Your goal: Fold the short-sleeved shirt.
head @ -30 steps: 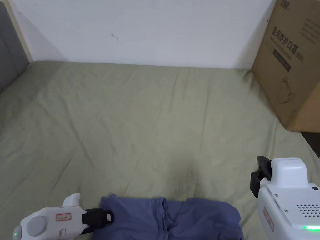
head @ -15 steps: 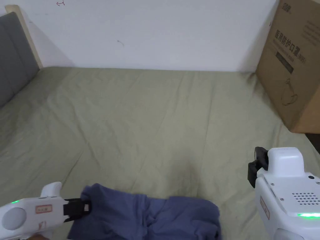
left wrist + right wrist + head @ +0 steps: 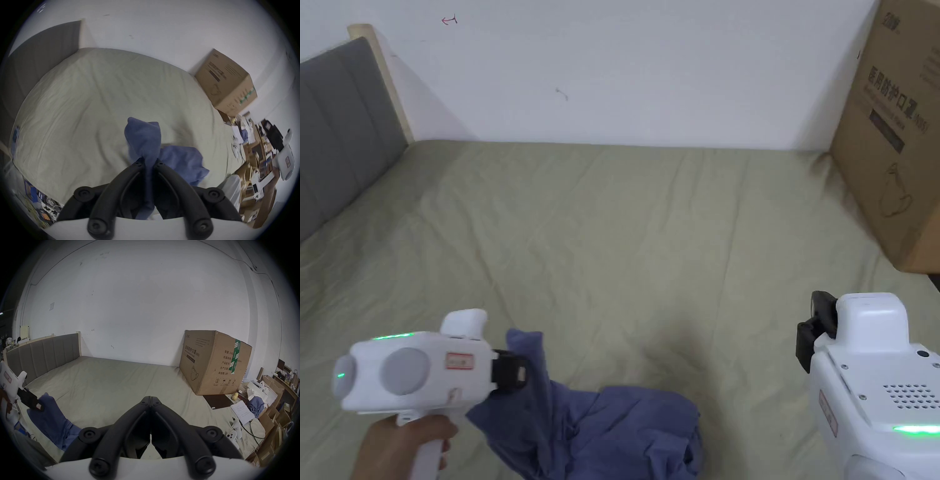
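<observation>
Wrinkled sheet (image 3: 625, 237), limp bunched shirt (image 3: 600, 431)

One shirt (image 3: 594, 428) was counted, one bed (image 3: 625, 237) and one headboard (image 3: 337, 131). Two grippers were seen, the left (image 3: 515, 373) and the right (image 3: 151, 398). One box (image 3: 894, 144) was counted on the bed, and one hand (image 3: 403, 440) was seen.

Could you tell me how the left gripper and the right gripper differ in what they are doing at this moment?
The left gripper is shut on the crumpled blue fabric shirt, lifting one end off the olive-green bed sheet; the right gripper is shut on nothing. The left sits at the shirt; the right hangs apart from it, over bare sheet. Both have white bodies and black fingers.
</observation>
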Action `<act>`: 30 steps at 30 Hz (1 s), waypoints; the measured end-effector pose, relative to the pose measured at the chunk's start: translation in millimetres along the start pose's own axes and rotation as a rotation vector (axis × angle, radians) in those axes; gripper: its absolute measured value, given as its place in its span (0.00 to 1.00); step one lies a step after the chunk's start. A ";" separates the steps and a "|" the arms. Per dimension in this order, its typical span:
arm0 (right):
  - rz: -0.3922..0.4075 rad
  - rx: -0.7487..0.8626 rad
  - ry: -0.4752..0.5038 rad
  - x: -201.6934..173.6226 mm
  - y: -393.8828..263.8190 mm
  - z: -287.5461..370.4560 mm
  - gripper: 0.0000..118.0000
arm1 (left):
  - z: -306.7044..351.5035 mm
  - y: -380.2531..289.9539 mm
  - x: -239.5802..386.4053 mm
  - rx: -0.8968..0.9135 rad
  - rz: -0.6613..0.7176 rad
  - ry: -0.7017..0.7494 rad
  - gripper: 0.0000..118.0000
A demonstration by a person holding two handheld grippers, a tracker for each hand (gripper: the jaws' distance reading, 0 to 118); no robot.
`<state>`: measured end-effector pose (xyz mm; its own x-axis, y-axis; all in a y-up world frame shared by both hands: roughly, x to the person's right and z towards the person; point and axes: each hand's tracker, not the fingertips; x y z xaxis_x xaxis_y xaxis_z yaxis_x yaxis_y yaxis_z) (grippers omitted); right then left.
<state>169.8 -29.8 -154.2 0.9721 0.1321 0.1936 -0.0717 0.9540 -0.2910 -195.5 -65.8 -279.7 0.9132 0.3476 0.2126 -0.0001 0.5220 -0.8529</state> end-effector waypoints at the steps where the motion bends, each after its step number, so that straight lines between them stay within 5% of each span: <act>1: -0.003 0.001 -0.002 2.1 -0.1 1.0 0.00 | -14.8 0.5 1.9 -0.020 -0.021 -0.014 0.06; 9: -0.002 0.001 -0.040 20.8 -5.5 10.4 0.00 | -95.9 -20.5 86.8 -0.144 -0.075 -0.117 0.06; 16: -0.006 -0.021 -0.076 34.4 -13.5 13.7 0.00 | -172.4 -63.0 125.8 -0.272 -0.114 -0.017 0.06; 26: -0.007 -0.033 -0.089 39.6 -16.8 18.0 0.00 | -179.0 -86.0 151.1 -0.249 -0.244 0.068 0.07; 28: -0.007 -0.029 -0.088 39.5 -15.7 18.3 0.00 | -160.7 -80.3 147.1 -0.184 -0.247 0.007 0.18; 30: -0.008 -0.026 -0.086 39.1 -13.8 18.0 0.00 | -140.3 -70.2 143.4 -0.127 -0.214 -0.062 0.56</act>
<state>204.8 -33.0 -125.8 0.9497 0.1479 0.2759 -0.0567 0.9480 -0.3131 -7.4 -161.9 -256.2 0.8601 0.2886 0.4206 0.2455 0.4887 -0.8372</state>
